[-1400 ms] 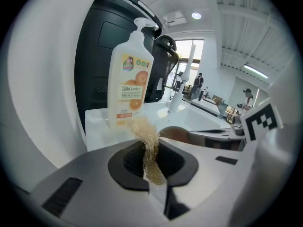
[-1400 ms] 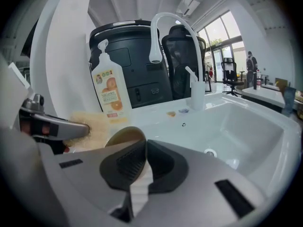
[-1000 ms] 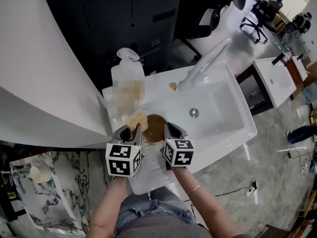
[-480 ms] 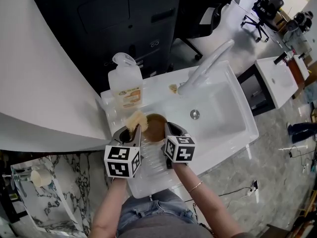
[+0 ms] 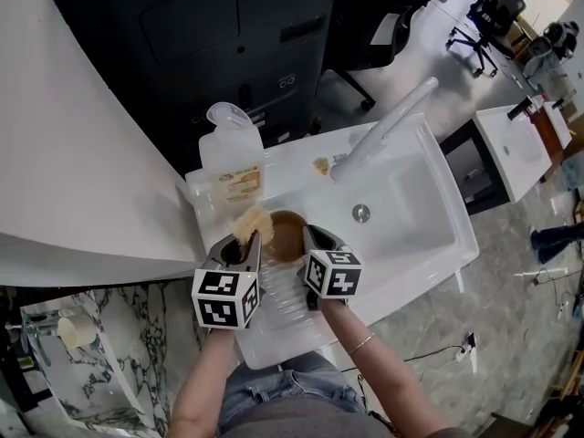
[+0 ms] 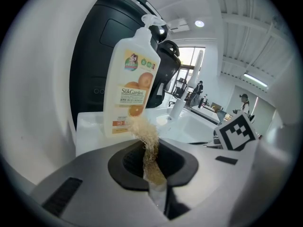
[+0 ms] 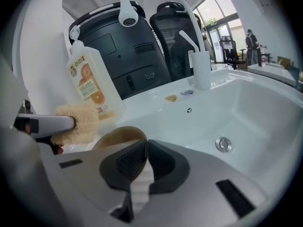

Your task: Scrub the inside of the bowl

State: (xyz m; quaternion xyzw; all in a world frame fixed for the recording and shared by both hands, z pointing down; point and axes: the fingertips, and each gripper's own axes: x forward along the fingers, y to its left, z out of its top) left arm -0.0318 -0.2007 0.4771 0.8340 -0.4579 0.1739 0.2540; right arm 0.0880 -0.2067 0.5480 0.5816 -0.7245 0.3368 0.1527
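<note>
Right gripper view: bowl rim [image 7: 124, 129] between fingers [image 7: 127, 163]

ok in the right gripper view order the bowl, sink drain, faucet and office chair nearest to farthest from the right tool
1. Brown bowl: rim clamped in the right tool, showing at its left.
2. Sink drain: in the sink, lower right.
3. Faucet: on the sink's back rim.
4. Office chair: far background, upper right.

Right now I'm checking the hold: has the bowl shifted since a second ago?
No: the bowl sits just as far left of the sink drain as before.
</note>
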